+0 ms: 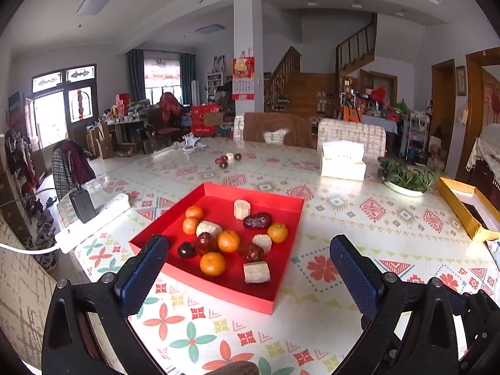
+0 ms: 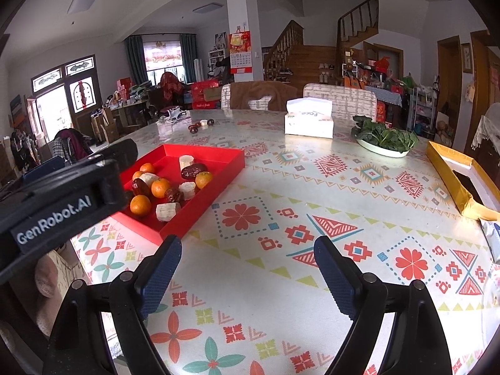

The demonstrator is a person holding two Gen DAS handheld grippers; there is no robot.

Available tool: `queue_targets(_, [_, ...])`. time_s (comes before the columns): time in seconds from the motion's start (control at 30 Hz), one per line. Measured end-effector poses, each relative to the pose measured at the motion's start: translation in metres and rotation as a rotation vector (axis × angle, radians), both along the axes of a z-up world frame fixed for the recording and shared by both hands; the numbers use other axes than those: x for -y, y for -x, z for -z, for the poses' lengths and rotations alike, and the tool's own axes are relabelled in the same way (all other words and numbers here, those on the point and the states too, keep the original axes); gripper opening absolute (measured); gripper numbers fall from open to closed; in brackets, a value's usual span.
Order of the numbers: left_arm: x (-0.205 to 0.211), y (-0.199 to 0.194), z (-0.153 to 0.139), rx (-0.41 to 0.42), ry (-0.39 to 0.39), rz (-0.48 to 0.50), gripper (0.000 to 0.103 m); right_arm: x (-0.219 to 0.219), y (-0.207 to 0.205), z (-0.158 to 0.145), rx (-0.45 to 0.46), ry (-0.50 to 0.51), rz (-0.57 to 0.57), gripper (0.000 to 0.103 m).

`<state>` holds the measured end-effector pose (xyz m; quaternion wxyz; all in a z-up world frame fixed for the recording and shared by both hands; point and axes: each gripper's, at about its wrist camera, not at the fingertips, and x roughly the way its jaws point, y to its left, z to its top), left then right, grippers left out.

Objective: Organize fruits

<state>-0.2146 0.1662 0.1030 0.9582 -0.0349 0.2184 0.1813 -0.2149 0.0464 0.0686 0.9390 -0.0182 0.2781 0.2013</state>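
Blue-padded fingers fill the foreground on both sides, and both claws stand released with nothing between the pads. Left claw (image 1: 248,245) hangs over the near edge of the red tray (image 1: 282,284); its left finger overlaps the tray's near-left corner, its right finger sits off to the right over bare cloth, and the fruit lies just ahead between the two. Right claw (image 2: 247,248) hovers above the patterned worktop (image 2: 312,187), apart from the tray, which sits ahead and to its left (image 2: 200,218).

Biggest thing first: the worktop, covered in a floral and geometric print. On it, the tray holds the whole mixed lot. Five oranges, the nearest one (image 1: 212,263) toward the tray's front. Pale, cut chunks are scattered among them, one (image 1: 256,272) at the near edge beside that orange. Dark red dates lie mixed in, one (image 1: 257,220) toward the back. A dark round fruit (image 1: 186,249) rests at the near-left, just beyond the left finger.

Further off, well apart from both claws: a tissue box (image 2: 308,122), a dish of leafy greens (image 2: 384,139), a yellow box (image 2: 453,175) at the right edge, and a small cluster of dark fruits (image 1: 227,158) out mid-worktop.
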Motion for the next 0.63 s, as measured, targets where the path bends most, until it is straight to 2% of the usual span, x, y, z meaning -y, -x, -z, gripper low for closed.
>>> queue_targets(0.43, [-0.014,-0.019,0.018,-0.077,0.068,0.009,0.103,-0.008,-0.006,0.010,-0.024,0.016,-0.023,0.091])
queue_targets(0.63, [-0.021,-0.033,0.002,-0.079,0.115,0.025,0.103,0.001,-0.012,0.003,-0.031,-0.021,-0.021,0.091])
